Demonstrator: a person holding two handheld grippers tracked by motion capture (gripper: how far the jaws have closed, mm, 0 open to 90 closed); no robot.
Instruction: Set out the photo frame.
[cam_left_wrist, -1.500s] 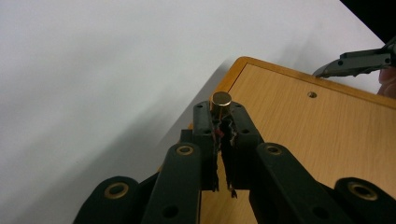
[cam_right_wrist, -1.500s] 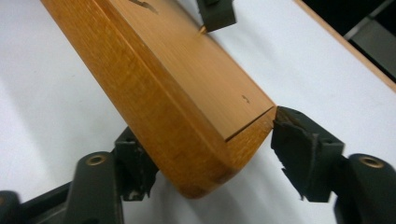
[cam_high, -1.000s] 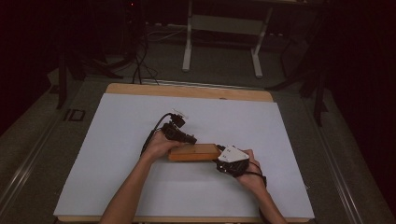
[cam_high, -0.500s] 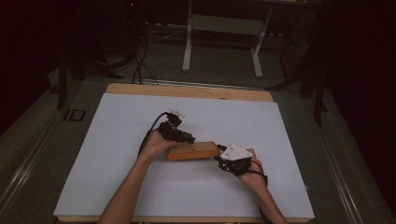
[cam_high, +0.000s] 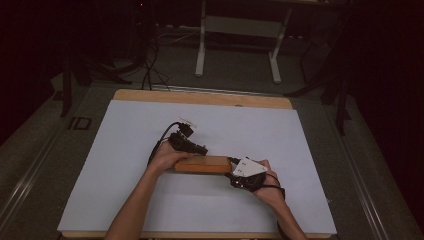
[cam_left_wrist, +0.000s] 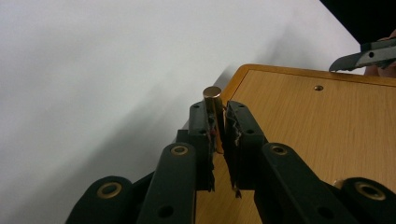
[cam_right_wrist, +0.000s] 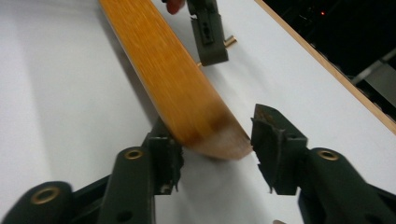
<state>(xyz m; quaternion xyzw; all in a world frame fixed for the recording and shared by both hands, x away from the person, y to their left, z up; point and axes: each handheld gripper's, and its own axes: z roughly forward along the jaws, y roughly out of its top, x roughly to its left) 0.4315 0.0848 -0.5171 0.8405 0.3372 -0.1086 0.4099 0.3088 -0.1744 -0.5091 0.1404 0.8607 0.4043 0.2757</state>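
The wooden block (cam_high: 202, 164) is a flat, oblong slab w/ an orange-brown grained face and rounded corners; it lies near the middle of the white table cover (cam_high: 125, 165), between the two hands. In the left gripper view its broad top (cam_left_wrist: 317, 135) carries a small round hole (cam_left_wrist: 318, 87) near the far edge. A short brass-coloured pin (cam_left_wrist: 212, 109) stands upright just beside the block's corner.

Left gripper (cam_left_wrist: 219, 126): jaws nearly together, clamped on the pin, having just closed further. From the high view this gripper (cam_high: 192, 146) sits at the block's left end, but the pin is too small to make out there.

Right gripper (cam_right_wrist: 217, 149): jaws apart, having just opened wider, w/ the block's near end (cam_right_wrist: 205, 126) between them. The left pad seems to touch the block's edge; the right pad stands clear, so no squeeze. In the high view the right gripper (cam_high: 239, 176) is at the block's right end, grey plate on top, jaws hidden under it.

The right gripper view also catches the other gripper's jaw farther off w/ the pin's tip (cam_right_wrist: 229, 41) poking out sideways beyond the block.
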